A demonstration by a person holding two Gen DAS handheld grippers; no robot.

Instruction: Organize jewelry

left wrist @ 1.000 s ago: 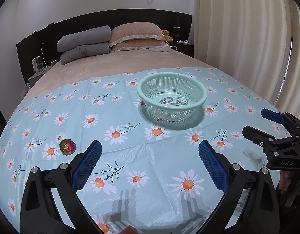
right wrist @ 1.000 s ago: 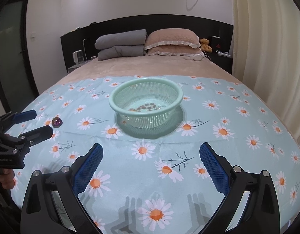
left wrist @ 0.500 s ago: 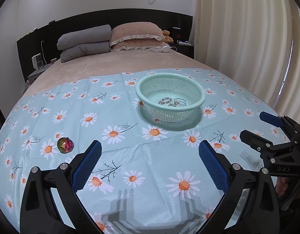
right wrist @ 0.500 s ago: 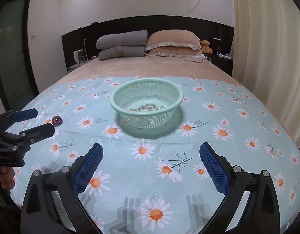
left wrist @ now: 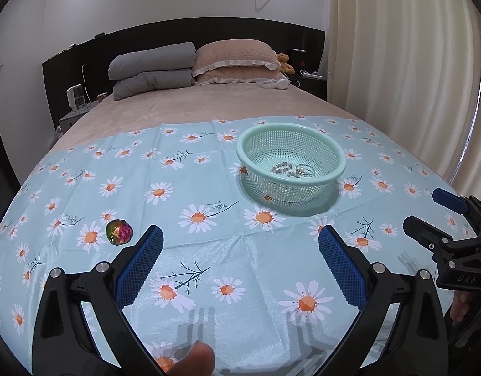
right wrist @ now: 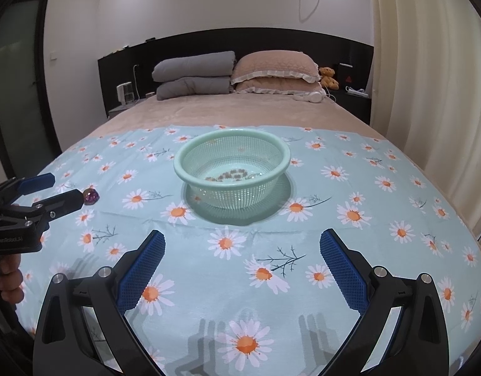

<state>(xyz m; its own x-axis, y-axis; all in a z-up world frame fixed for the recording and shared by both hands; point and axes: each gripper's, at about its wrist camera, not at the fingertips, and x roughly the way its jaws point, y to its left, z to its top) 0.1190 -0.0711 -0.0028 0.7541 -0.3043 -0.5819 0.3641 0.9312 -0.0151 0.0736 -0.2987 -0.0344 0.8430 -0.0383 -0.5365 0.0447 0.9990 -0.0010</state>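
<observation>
A mint-green mesh basket stands on the daisy-print cloth and holds a bead bracelet and a thin ring. A shiny multicoloured round jewel lies on the cloth to the left. My left gripper is open and empty, with the jewel just left of its left finger. My right gripper is open and empty, near and in front of the basket.
The daisy-print cloth covers the near part of a bed. Grey folded quilts and pink pillows lie at the headboard. Curtains hang on the right. A nightstand stands at the far left.
My left gripper has drifted a little left and back, so the basket and jewel shifted slightly right in its view. Both grippers stay open.
</observation>
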